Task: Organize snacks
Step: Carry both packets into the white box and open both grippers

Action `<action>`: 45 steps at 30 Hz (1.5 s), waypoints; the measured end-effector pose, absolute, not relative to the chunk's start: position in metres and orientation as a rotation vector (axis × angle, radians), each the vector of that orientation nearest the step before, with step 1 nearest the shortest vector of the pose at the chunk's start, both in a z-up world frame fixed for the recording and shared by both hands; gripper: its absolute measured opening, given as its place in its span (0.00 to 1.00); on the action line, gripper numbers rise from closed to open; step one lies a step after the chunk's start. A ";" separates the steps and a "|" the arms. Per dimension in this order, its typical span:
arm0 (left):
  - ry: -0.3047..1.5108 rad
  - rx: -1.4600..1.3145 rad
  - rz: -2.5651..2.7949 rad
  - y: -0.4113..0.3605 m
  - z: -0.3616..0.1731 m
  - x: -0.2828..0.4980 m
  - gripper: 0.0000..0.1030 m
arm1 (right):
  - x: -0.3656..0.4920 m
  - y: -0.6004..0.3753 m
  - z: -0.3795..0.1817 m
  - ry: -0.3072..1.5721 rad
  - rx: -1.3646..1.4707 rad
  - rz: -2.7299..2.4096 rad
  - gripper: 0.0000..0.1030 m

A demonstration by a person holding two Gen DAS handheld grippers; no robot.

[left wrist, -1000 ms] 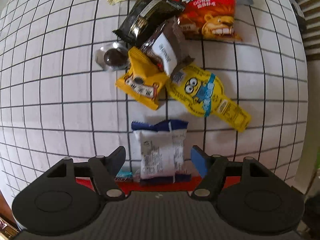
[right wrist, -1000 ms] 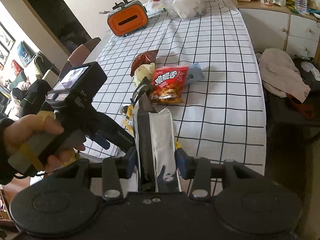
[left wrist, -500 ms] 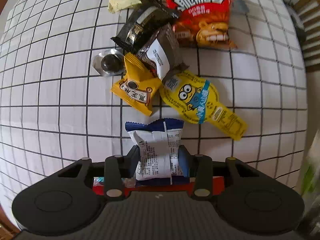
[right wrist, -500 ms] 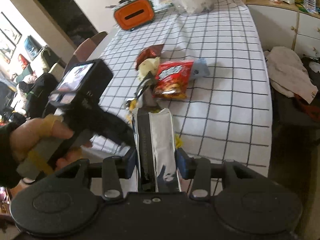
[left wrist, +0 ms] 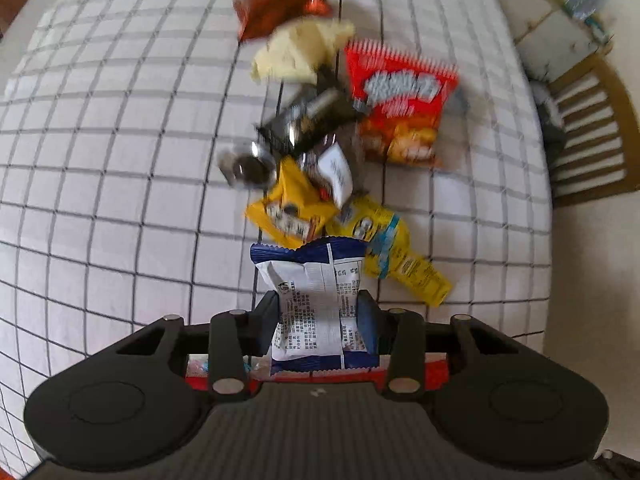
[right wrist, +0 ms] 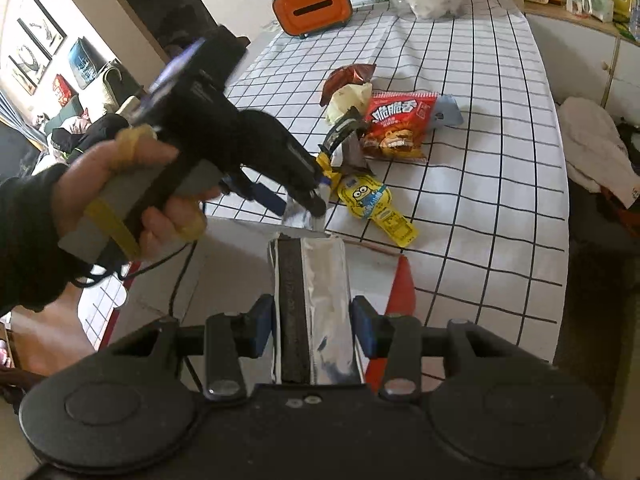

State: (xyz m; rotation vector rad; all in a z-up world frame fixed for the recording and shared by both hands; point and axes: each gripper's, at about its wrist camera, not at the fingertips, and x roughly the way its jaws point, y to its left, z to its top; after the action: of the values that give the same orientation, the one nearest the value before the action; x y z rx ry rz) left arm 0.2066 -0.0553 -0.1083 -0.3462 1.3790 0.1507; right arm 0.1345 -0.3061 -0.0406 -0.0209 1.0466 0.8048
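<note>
The desk [right wrist: 500,128], covered in a white cloth with a black grid, is filling both views; behind it an orange box [right wrist: 312,10] is sitting at the far end, and cupboards with jars are lining the right wall. A pile of snacks is lying mid-desk: a red chip bag [left wrist: 400,100], a pale yellow wrapper [left wrist: 300,52], a black packet [left wrist: 308,116], an orange-yellow packet [left wrist: 290,208] and a yellow cartoon pouch [left wrist: 392,252], touching or overlapping.

The left hand-held gripper [left wrist: 318,324] is pinching a blue-and-white snack pack [left wrist: 316,296] by its sides and carrying it clear of the pile. The right hand-held gripper [right wrist: 312,334] is clamping a silver foil packet [right wrist: 310,304] (a dark strip is running down its length), held over the desk's near edge.

To do this step well, the person is probably best keeping each pinch steady on the pack's body, not its loose seam, and lifting straight up so the neighbouring packets are not being dragged along.
</note>
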 end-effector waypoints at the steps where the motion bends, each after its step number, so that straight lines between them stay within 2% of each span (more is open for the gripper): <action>1: 1.353 -0.349 0.137 -0.053 -0.097 0.208 0.40 | 0.133 -0.305 -0.040 1.042 -0.022 0.800 0.41; 9: 1.203 -0.350 0.044 -0.039 -0.031 0.179 0.40 | 0.118 -0.300 -0.033 1.017 -0.019 0.762 0.41; 18: 1.205 -0.234 -0.081 -0.049 -0.007 0.123 0.40 | 0.095 -0.298 -0.028 0.996 -0.011 0.723 0.41; 29: 1.294 0.029 -0.106 -0.095 -0.055 0.062 0.40 | 0.080 -0.286 -0.046 1.019 -0.065 0.657 0.41; 45: 1.474 0.047 -0.043 -0.093 -0.124 0.067 0.40 | 0.080 -0.242 -0.100 1.131 -0.197 0.582 0.40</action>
State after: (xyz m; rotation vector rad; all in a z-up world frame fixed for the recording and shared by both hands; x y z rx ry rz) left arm 0.0666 -0.0928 -0.1245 0.0474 1.4742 -0.0430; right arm 0.0800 -0.2422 -0.0999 -0.1968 1.1314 0.5822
